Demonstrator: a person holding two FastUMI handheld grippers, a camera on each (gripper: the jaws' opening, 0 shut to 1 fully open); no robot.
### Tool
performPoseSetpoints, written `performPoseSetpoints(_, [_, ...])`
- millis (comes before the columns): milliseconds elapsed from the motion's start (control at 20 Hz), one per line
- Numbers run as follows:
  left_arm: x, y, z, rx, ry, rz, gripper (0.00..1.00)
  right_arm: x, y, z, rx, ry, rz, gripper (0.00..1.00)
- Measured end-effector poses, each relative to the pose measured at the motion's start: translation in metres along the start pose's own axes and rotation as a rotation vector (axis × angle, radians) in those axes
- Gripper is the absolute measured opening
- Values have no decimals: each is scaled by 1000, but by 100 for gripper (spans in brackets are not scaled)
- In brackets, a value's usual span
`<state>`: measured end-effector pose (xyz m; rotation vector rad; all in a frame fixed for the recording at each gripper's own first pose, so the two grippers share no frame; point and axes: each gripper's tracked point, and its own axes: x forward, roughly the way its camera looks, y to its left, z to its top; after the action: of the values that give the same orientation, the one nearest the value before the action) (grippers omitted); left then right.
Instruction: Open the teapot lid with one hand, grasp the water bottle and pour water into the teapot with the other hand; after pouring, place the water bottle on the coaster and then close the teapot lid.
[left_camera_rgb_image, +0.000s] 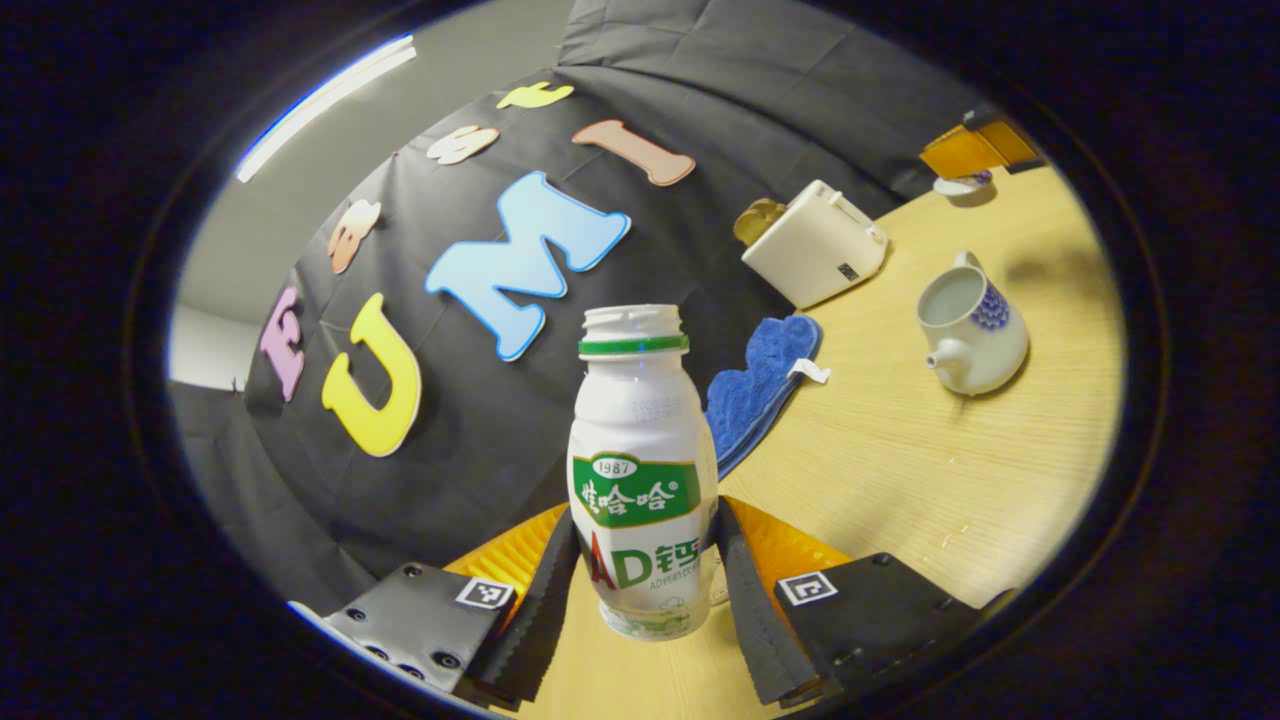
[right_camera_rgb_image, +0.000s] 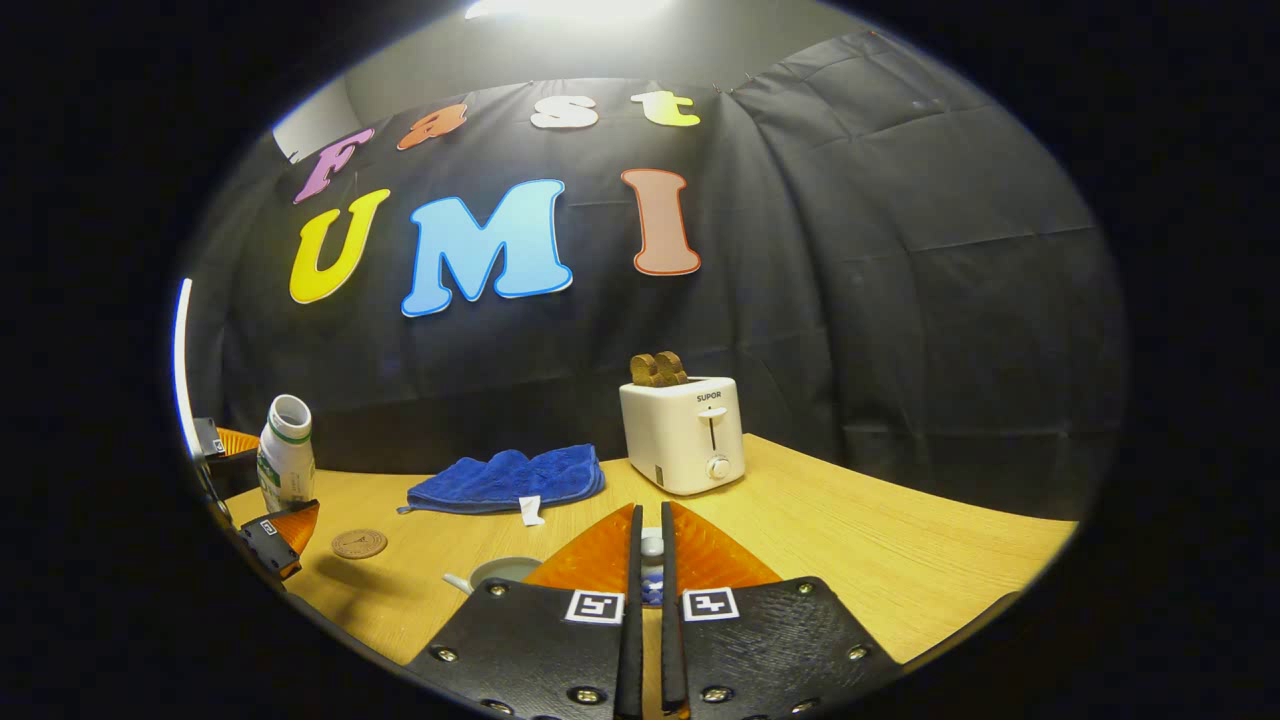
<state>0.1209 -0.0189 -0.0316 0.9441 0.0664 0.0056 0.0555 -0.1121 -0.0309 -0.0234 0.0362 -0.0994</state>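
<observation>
A white water bottle (left_camera_rgb_image: 643, 470) with a green label and no cap stands upright between the fingers of my left gripper (left_camera_rgb_image: 645, 520), which is shut on its lower body. In the right gripper view the bottle (right_camera_rgb_image: 287, 450) hangs tilted above the table at far left, near a round brown coaster (right_camera_rgb_image: 359, 543). The white teapot (left_camera_rgb_image: 975, 325) with a blue pattern stands open on the table, with water inside. My right gripper (right_camera_rgb_image: 651, 520) is shut on the teapot lid (right_camera_rgb_image: 651, 585), above and right of the teapot's rim (right_camera_rgb_image: 505, 570). In the left gripper view the lid (left_camera_rgb_image: 962, 185) shows far off.
A white toaster (right_camera_rgb_image: 683, 435) with bread in it stands at the back of the wooden table (right_camera_rgb_image: 850, 560). A blue cloth (right_camera_rgb_image: 505, 480) lies left of it, against the black wall. In the left gripper view the cloth (left_camera_rgb_image: 760, 390) lies just behind the bottle.
</observation>
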Motion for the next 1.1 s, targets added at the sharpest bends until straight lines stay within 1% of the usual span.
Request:
performPoseSetpoints(250, [17,-14,22,206,-27,-11,83,-7,-8,0,36,-5,4,7])
performPoseSetpoints(400, [26,-25,33,290,-45,-37,81,-9,-11,3,60,-19,3,7])
performPoseSetpoints(450, [27,-28,36,322,-49,-42,85,-9,-12,3,65,-21,2,7])
performPoseSetpoints(500, [29,-29,40,355,-54,-44,85,-10,-12,4,72,-24,2,7])
performPoseSetpoints(800, [34,-36,56,484,-81,-49,85,-12,-15,7,102,-34,4,7])
performPoseSetpoints(1050, [24,-39,70,599,-116,-34,85,-12,-18,8,109,-38,-4,7])
performPoseSetpoints(1100, [27,-39,74,622,-121,-32,81,-12,-18,8,109,-40,-6,7])
